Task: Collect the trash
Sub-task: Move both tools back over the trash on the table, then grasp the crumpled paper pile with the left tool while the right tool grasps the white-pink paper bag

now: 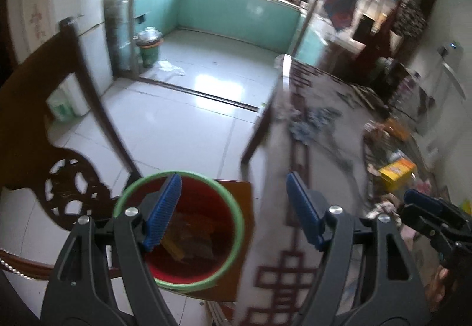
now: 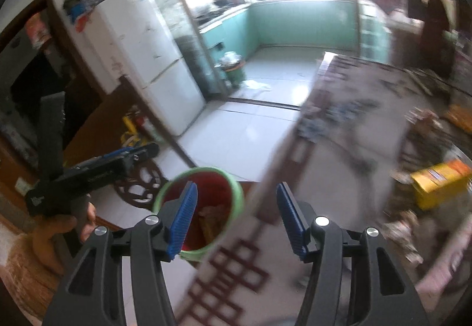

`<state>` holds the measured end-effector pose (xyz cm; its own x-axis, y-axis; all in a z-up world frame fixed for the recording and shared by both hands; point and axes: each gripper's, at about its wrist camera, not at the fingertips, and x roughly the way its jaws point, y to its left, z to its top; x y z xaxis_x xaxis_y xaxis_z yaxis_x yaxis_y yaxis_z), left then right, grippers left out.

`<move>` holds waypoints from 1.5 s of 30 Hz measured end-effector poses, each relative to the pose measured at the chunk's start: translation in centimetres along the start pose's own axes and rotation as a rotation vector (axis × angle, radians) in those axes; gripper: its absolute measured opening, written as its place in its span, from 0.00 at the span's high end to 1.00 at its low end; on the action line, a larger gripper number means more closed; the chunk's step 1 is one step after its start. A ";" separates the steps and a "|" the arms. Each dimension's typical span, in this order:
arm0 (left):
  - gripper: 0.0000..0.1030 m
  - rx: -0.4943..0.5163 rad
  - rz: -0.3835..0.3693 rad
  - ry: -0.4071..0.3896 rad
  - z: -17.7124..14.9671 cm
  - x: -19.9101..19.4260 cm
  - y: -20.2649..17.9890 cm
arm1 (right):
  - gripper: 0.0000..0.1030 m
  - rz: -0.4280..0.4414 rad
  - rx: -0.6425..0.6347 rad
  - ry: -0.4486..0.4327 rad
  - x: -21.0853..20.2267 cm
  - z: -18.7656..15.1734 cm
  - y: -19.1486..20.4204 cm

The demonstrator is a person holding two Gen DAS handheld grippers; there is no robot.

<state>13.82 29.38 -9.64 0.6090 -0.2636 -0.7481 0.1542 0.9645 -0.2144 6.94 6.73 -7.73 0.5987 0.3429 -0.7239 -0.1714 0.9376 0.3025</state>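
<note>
A red bin with a green rim (image 1: 180, 231) stands on a wooden stool beside the table and holds brown and yellow wrappers (image 1: 188, 240). My left gripper (image 1: 233, 211) is open and empty above the bin's right edge. My right gripper (image 2: 236, 219) is open and empty, between the bin (image 2: 203, 208) and the table edge. Each gripper shows in the other's view: the right one (image 1: 427, 214) and the left one (image 2: 118, 160). A yellow box (image 2: 439, 181) and other litter lie on the table at the right.
A table with a patterned cloth (image 1: 295, 237) fills the right. A carved dark wooden chair (image 1: 59, 149) stands at the left. A white fridge (image 2: 141, 60) stands at the back left and a green floor bin (image 1: 149, 45) in the kitchen doorway. White floor tiles lie between.
</note>
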 end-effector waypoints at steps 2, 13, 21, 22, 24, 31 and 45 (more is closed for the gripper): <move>0.31 0.033 -0.045 0.001 -0.1 0.3 -2.4 | 0.47 -0.036 0.061 -0.006 -1.3 -1.0 -2.5; 0.22 0.147 -0.146 0.058 -3.5 1.1 -15.2 | 0.21 -0.378 0.363 -0.053 -7.4 -6.8 -19.5; 0.17 0.149 -0.143 0.129 -7.4 2.1 -23.2 | 0.21 -0.389 0.459 0.104 -4.0 -9.3 -28.9; 0.17 0.149 -0.133 0.134 -7.9 2.3 -24.1 | 0.21 -0.370 0.463 0.132 -3.4 -9.5 -29.6; 0.16 0.145 -0.117 0.140 -8.5 2.4 -24.8 | 0.21 -0.346 0.465 0.173 -2.5 -10.0 -30.4; 0.16 0.097 -0.068 0.170 -9.7 4.7 -27.3 | 0.33 -0.266 0.369 0.234 -2.6 -10.5 -31.6; 0.25 -0.056 -0.030 0.309 -11.0 15.3 -29.4 | 0.38 -0.165 0.257 0.086 -11.7 -8.7 -31.8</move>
<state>10.00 -3.21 -21.66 0.3381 -0.2923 -0.8945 0.1202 0.9562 -0.2670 -1.38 -26.64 -14.29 0.5320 0.2014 -0.8224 0.1323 0.9396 0.3157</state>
